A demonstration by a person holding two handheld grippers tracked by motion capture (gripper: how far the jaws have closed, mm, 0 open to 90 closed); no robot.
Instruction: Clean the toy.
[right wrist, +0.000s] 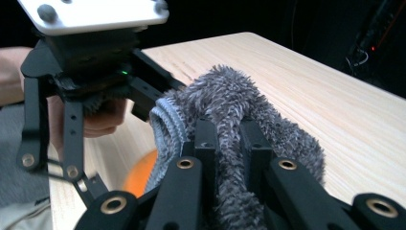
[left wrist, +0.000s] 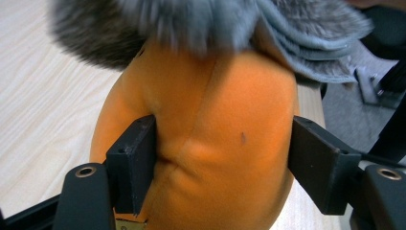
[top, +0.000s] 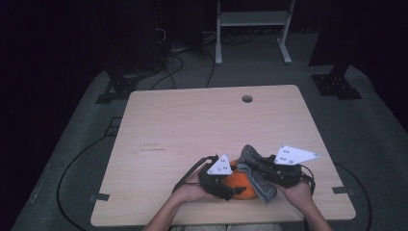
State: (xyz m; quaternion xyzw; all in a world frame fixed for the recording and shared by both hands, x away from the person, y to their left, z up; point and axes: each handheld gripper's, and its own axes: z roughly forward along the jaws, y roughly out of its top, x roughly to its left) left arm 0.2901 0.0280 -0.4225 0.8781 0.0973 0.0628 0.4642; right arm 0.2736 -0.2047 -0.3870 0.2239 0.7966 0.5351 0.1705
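Note:
An orange plush thing (top: 239, 185) lies near the table's front edge, right of centre. A grey fuzzy cloth (top: 253, 161) is draped over its top and far side. My left gripper (top: 235, 190) reaches in from the left. In the left gripper view its jaws (left wrist: 222, 139) stand on either side of the orange body (left wrist: 210, 96). The left pad dents the plush and the right pad touches its edge. My right gripper (top: 260, 169) comes from the right. In the right gripper view it (right wrist: 230, 132) is shut on a fold of the grey cloth (right wrist: 225, 91), with orange (right wrist: 139, 178) showing underneath.
The wooden table (top: 192, 125) has a round hole (top: 247, 98) near its far edge. Both hands sit at the front edge. On the floor beyond are a white frame (top: 252, 29), black stand bases (top: 337, 85) and cables.

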